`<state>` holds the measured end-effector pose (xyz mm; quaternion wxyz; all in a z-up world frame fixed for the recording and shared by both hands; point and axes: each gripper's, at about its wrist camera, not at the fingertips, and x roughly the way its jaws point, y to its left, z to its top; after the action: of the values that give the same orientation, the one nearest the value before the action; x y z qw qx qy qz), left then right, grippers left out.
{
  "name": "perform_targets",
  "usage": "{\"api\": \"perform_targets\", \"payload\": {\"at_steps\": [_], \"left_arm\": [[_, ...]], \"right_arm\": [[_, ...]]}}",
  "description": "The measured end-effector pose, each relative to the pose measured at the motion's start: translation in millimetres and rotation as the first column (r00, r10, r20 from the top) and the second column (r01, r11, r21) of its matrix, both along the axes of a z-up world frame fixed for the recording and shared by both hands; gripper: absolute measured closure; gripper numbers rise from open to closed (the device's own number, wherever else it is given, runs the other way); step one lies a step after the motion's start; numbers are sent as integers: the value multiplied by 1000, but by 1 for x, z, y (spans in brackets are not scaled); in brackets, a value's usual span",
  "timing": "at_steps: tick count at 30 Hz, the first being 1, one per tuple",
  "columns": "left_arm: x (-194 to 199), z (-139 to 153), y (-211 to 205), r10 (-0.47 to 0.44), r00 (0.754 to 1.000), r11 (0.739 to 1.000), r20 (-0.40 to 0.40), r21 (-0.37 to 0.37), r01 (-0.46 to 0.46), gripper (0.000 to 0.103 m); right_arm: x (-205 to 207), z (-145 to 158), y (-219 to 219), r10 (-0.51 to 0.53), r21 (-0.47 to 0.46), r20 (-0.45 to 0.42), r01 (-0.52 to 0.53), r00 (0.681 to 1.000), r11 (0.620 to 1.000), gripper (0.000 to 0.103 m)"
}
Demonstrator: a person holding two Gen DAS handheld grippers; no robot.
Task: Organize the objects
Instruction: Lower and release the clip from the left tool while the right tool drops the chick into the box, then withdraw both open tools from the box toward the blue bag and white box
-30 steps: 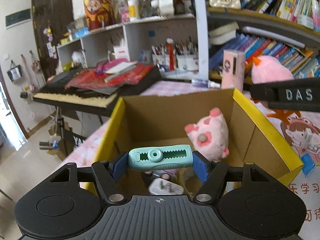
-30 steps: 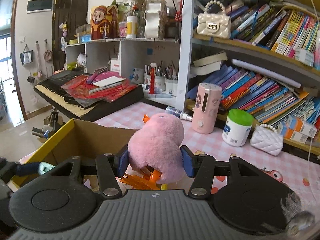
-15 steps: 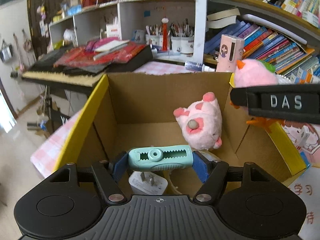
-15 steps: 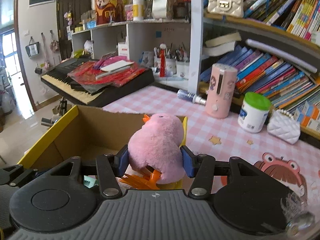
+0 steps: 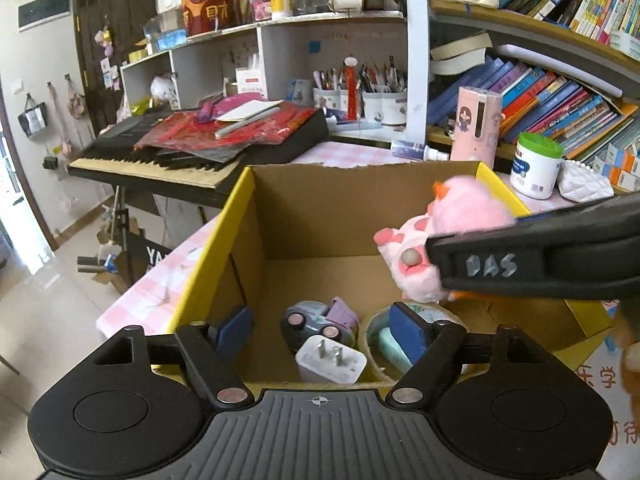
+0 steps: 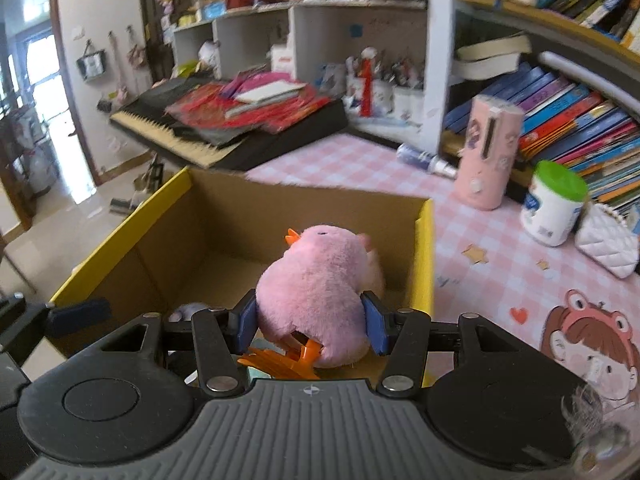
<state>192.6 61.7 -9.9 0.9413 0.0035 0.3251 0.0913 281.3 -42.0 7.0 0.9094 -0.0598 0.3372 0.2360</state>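
Note:
A yellow-rimmed cardboard box (image 5: 240,196) stands on the pink checked table. My left gripper (image 5: 320,334) is open and empty above its near edge. Inside lie a teal clip (image 5: 390,348) in a tape roll (image 5: 370,326), a white plug adapter (image 5: 331,360), a toy car (image 5: 316,322) and a pink pig plush (image 5: 404,264). My right gripper (image 6: 312,322) is shut on a pink fluffy chick (image 6: 316,292) with orange feet, held over the box (image 6: 426,248). It also shows in the left wrist view (image 5: 472,204).
A pink cylinder (image 6: 490,152), a green-lidded jar (image 6: 554,204) and a white quilted purse (image 6: 608,240) stand on the table to the right. A keyboard piled with red papers (image 5: 224,136) is behind the box. Bookshelves fill the back.
My left gripper opened and the teal clip dropped into the box. My right gripper moved the chick forward and down over the box.

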Motion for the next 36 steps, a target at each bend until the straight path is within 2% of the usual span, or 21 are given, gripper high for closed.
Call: {"api": "perform_targets", "payload": {"at_steps": [4,6,9,10,16,19,27,31,36], "left_arm": [[-11,4,2,0,1000,1000,26,22,-1,18],[-15,5,2,-5,999,1000,33,24,4,17],[-19,7,4,1,999,1000,42,23,-2,17],[-21,9,5,0,999,1000,45,20,-1,17],[-34,15,6,-1,997,1000,71,9,0,15],[-44,20,5,1,996,1000,94,13,-2,9],[-70,26,11,50,992,999,118,16,-52,4],[-87,24,19,76,991,997,113,9,-77,3],[-111,20,28,101,989,994,104,21,-104,1]], "right_arm": [[5,-13,8,9,-42,-72,-12,997,999,53],[3,-16,10,1,-73,-59,-5,998,997,52],[2,-13,9,-10,-66,-67,5,998,998,39],[0,-11,7,-21,-55,-61,17,998,998,35],[-19,7,-3,-69,-5,16,69,998,998,23],[-34,17,-8,-96,3,72,96,993,995,18],[-82,33,-21,-220,7,204,223,954,975,4],[-103,29,-24,-286,-5,207,294,935,956,1],[-127,15,-18,-321,-56,191,337,928,940,0]]}}
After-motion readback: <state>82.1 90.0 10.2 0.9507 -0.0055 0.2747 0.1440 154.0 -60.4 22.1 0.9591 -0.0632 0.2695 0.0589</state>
